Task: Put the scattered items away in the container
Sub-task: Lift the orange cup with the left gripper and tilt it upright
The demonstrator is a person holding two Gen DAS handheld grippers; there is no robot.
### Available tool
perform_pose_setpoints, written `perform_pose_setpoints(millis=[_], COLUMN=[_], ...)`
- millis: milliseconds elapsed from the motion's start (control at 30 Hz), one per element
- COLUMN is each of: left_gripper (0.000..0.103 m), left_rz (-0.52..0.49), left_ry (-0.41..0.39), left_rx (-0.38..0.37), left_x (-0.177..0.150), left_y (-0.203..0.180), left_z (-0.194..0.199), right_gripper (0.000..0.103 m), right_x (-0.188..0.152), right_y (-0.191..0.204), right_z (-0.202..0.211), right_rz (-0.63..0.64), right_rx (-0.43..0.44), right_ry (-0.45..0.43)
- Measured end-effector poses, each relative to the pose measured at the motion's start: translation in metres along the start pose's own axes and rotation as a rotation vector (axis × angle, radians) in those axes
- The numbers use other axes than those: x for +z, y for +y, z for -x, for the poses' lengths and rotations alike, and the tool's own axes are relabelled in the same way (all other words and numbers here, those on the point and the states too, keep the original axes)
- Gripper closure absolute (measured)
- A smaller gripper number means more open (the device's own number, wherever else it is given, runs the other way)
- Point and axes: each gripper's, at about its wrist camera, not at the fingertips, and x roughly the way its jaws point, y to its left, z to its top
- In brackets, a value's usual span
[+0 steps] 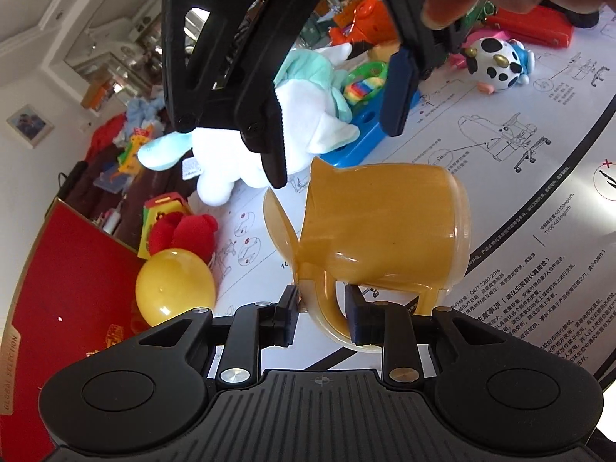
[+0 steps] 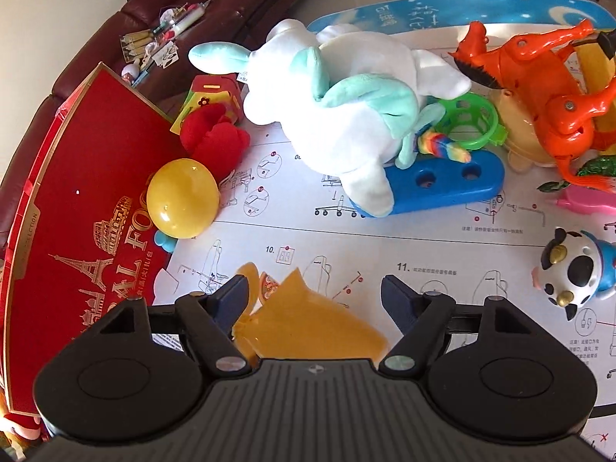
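Observation:
My left gripper is shut on the handle of a translucent amber toy pitcher and holds it above the white instruction sheet. My right gripper is open and hangs over the pitcher's spout; in the right wrist view the right gripper is open with the amber pitcher just below it. The red box lies at the left. A yellow egg rests by its edge, and also shows in the left wrist view.
A white and mint plush, a red plush, a blue plastic bar, an orange toy horse, a green ring rattle and a cow-patterned toy lie on the sheet. A brown sofa stands behind.

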Motion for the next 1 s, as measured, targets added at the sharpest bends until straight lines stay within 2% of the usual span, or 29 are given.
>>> perform_pose_setpoints(millis=[67,133,200,333,400,500,600,667,733,867,1000], left_gripper=[0.08,0.08,0.08,0.08,0.079,0.072,0.072,0.074,0.091,0.09,0.09], left_rz=[-0.005,-0.01,-0.011,-0.018,0.016,0.1,0.184,0.237,0.284,0.354,0.358], left_ry=[0.0,-0.003,-0.004,-0.005,0.006,0.026,0.05,0.063,0.075,0.08,0.075], left_rx=[0.002,0.004,-0.002,-0.017,-0.043,-0.097,-0.164,-0.206,-0.251,-0.302,-0.285], left_x=[0.001,0.001,0.001,0.002,0.004,0.005,0.006,0.006,0.006,0.009,0.013], left_y=[0.0,0.0,0.001,0.003,0.009,0.024,0.038,0.046,0.053,0.06,0.057], left_z=[-0.001,-0.002,-0.002,-0.004,-0.006,-0.011,-0.015,-0.018,-0.022,-0.017,-0.01], right_gripper=[0.032,0.037,0.037,0.038,0.038,0.038,0.04,0.042,0.042,0.043,0.046], right_x=[0.004,0.006,0.004,0.001,-0.001,-0.005,-0.01,-0.015,-0.02,-0.03,-0.032], right_y=[0.003,0.009,0.011,0.009,0.008,0.004,0.0,-0.003,-0.006,-0.011,-0.012], right_z=[-0.004,-0.01,-0.013,-0.012,-0.011,-0.007,-0.003,-0.002,0.0,0.006,0.013], right_rz=[-0.003,0.032,0.062,0.08,0.088,0.087,0.085,0.089,0.079,0.064,0.067], right_rx=[0.005,-0.038,-0.078,-0.085,-0.087,-0.08,-0.075,-0.077,-0.069,-0.037,-0.037], right_ry=[0.016,0.05,0.067,0.083,0.087,0.085,0.089,0.099,0.105,0.105,0.073])
